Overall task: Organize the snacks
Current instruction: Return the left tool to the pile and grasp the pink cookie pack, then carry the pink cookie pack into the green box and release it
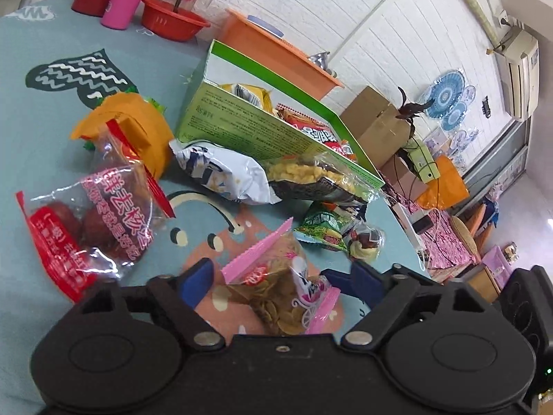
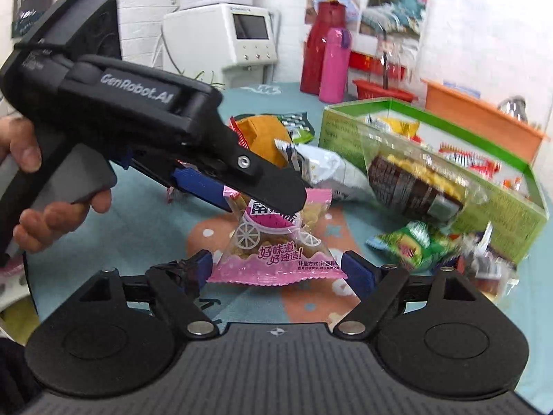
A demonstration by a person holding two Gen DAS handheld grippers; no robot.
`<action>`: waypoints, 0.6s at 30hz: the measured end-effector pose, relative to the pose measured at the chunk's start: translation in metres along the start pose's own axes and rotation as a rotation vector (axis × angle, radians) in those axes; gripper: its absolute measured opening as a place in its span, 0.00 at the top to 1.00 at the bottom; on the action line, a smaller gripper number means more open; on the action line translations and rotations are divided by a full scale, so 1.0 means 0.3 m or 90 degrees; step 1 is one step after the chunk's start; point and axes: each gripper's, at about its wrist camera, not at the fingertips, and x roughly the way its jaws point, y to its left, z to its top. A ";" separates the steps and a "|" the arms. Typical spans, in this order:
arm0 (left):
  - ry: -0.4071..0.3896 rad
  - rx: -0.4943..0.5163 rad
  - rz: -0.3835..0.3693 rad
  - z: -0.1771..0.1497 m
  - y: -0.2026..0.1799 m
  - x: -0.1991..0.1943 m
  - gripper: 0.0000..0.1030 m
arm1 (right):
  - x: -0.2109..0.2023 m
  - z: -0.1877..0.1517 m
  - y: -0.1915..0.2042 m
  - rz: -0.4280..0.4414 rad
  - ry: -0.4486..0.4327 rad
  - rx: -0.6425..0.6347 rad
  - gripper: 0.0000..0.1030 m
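Left wrist view: a clear red-printed packet of dark dried fruit [image 1: 86, 228] was seen at the left on the teal patterned tablecloth [image 1: 45, 131]. Next, the pink-edged clear snack packet [image 1: 287, 287] was framed by the left gripper [image 1: 276, 276], its blue-padded jaws spread wide and apparently clear of the packet. Further right stood the green cardboard box [image 1: 249, 131], snacks inside. In the right wrist view, the right gripper [image 2: 276, 269] was likewise spread wide around the same packet, nothing gripped.

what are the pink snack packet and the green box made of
Pink snack packet: thin glossy plastic film, probably; clear window shows the chips, edges crimped. Green box: looks like matte printed cardboard, with thin flat walls and a folded-up lid.
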 end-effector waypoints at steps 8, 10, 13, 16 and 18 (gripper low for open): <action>0.030 0.004 -0.017 -0.028 -0.008 0.049 0.49 | 0.020 0.000 -0.012 0.007 0.013 0.036 0.00; 0.020 0.005 -0.010 -0.031 -0.022 0.040 0.51 | 0.020 0.000 -0.009 -0.003 0.012 0.031 0.06; -0.007 0.017 -0.018 -0.014 -0.056 0.002 0.52 | 0.005 0.023 -0.015 -0.015 -0.010 0.030 0.14; -0.050 0.052 -0.028 0.035 -0.117 -0.054 0.52 | -0.041 0.066 -0.013 -0.027 -0.048 0.010 0.14; -0.082 0.081 -0.029 0.078 -0.159 -0.083 0.52 | -0.070 0.106 -0.020 -0.038 -0.083 -0.004 0.14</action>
